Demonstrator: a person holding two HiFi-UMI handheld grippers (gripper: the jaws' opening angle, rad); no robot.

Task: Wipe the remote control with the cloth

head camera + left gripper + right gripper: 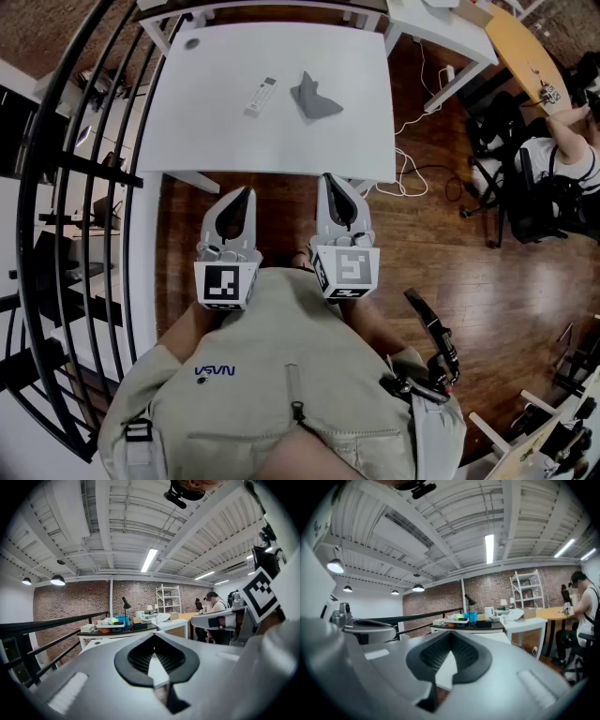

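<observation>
Hovering mid-frame, left gripper point(246, 195) & right gripper point(331, 180) are both fully closed, empty, short of the table point(216, 141). Remote point(261, 97) & cloth point(314, 97) lie apart, upper centre. Risk: reaching w/ closed jaws could shove either away. Neither shows in the gripper views.

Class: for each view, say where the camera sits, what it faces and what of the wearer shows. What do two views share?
Head view: on the head, steeply down at table, remote control, cloth; shows chest, left gripper, right gripper.
Left gripper view: on that gripper, roughly level; own shut, empty jaws.
Right gripper view: the same for the right.
Shared by both gripper views: brick wall, desk lamp.
</observation>
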